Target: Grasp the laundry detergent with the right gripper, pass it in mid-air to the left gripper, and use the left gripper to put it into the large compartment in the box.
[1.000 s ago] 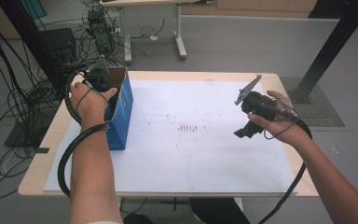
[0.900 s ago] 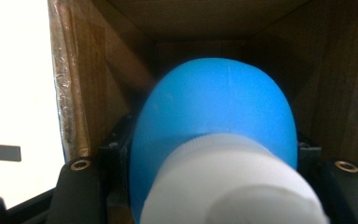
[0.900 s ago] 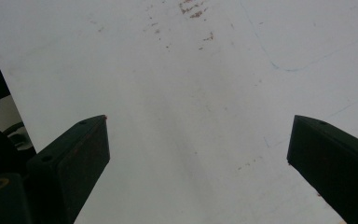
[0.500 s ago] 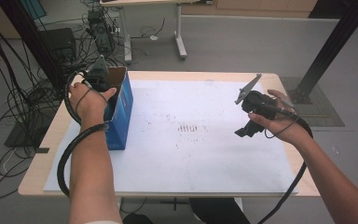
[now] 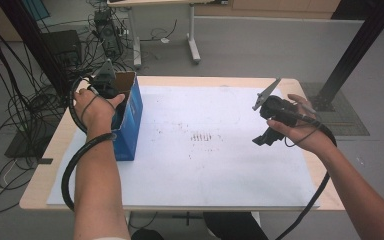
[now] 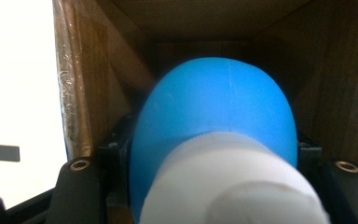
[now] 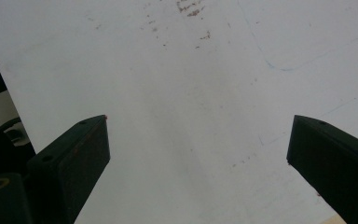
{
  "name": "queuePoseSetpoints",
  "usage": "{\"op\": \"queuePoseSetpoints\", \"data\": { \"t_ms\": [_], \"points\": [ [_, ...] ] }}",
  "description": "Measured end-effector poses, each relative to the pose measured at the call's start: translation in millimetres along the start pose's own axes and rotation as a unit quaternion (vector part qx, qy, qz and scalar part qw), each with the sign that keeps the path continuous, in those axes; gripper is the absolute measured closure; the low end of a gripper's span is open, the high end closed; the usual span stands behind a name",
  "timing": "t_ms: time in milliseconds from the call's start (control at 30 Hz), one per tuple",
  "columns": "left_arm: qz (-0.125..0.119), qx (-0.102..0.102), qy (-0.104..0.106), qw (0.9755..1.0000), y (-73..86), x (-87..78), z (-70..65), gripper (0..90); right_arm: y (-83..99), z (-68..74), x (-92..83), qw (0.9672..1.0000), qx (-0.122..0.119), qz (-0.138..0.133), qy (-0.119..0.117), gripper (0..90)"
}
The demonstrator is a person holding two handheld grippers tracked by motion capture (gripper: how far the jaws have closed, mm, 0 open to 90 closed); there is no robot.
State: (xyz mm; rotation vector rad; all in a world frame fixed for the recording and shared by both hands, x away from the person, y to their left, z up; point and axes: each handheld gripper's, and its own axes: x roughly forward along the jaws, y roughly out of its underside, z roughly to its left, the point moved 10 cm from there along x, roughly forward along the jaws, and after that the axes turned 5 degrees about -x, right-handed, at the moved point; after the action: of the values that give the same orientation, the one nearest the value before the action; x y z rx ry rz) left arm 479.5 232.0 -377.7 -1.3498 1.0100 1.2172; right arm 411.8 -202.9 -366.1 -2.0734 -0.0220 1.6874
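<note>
Inside the box [image 6: 191, 18], a blue bottle [image 6: 214, 112] wears a white cap [image 6: 228, 182].

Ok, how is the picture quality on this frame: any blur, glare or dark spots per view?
High view: even light, sharp, soft shadows on the white sheet. Left gripper view: the blue bottle with its white cap sits so close that it is blurred, the cardboard box interior is dim, and the sheet at the left edge is blown out. Right gripper view: slightly soft, no glare.
</note>
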Motion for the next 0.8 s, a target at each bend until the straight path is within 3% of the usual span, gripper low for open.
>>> {"op": "queuePoseSetpoints", "data": {
  "t_ms": [800],
  "points": [
    [-0.002, 0.001, -0.002, 1.0000, -0.2, 0.3, -2.6, 36.2, 0.7, -0.7, -2.5, 1.0000, -0.002, 0.001, 0.003, 5.7]
  ]
}}
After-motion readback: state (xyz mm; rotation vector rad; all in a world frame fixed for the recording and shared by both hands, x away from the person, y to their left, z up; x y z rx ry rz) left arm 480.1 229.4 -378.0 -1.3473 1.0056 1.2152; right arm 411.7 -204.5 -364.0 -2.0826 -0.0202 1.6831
